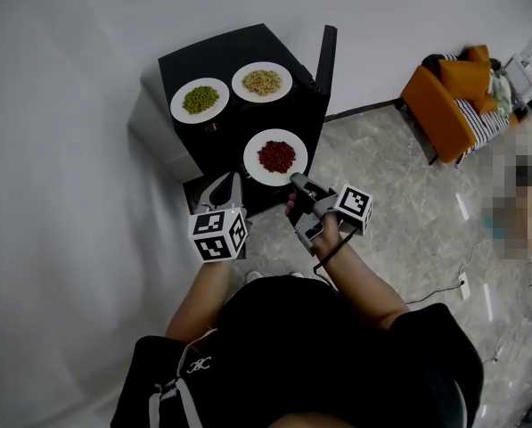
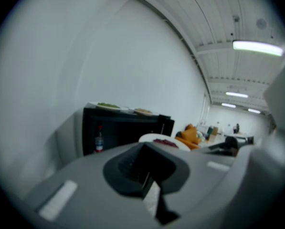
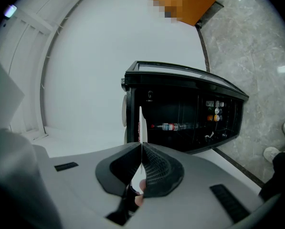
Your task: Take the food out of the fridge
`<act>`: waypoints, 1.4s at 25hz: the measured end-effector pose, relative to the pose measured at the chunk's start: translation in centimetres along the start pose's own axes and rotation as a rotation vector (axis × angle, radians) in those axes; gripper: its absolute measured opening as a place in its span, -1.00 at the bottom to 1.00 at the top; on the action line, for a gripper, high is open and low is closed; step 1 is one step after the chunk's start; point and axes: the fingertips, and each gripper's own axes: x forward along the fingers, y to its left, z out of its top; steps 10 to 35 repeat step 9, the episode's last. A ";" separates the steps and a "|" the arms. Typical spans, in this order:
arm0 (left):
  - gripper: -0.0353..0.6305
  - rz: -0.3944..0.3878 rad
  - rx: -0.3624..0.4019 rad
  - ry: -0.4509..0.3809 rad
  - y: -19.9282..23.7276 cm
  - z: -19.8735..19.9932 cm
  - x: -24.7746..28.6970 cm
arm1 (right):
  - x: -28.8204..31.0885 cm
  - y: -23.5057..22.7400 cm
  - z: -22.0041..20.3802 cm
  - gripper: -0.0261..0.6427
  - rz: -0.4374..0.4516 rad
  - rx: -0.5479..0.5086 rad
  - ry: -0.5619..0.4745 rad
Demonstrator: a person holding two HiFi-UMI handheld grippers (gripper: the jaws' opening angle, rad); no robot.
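A black mini fridge [image 1: 239, 47] stands against the white wall with its door [image 1: 326, 56] swung open. On its top sit a white plate of green food [image 1: 200, 100] and a white plate of beige food [image 1: 262, 81]. My right gripper [image 1: 294, 178] is shut on the near rim of a third white plate of red food [image 1: 275, 156], holding it level in front of the fridge. The right gripper view has this plate [image 3: 140, 128] edge-on between the pads. My left gripper [image 1: 223, 185] is shut and empty, just left of the plate [image 2: 163, 141].
Inside the fridge [image 3: 180, 109] lies a bottle [image 3: 173, 126], and cans [image 3: 216, 111] stand in the door shelf. An orange sofa [image 1: 448, 96] stands at the right on the marble floor. A cable [image 1: 444, 288] runs across the floor near my feet.
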 end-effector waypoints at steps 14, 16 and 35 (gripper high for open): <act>-0.90 0.005 -0.011 -0.002 1.1 -0.2 0.1 | 0.7 -0.6 0.0 -0.91 -0.015 -0.004 -0.003; -0.90 0.005 -0.011 -0.002 1.1 -0.2 0.1 | 0.7 -0.6 0.0 -0.91 -0.015 -0.004 -0.003; -0.90 0.005 -0.011 -0.002 1.1 -0.2 0.1 | 0.7 -0.6 0.0 -0.91 -0.015 -0.004 -0.003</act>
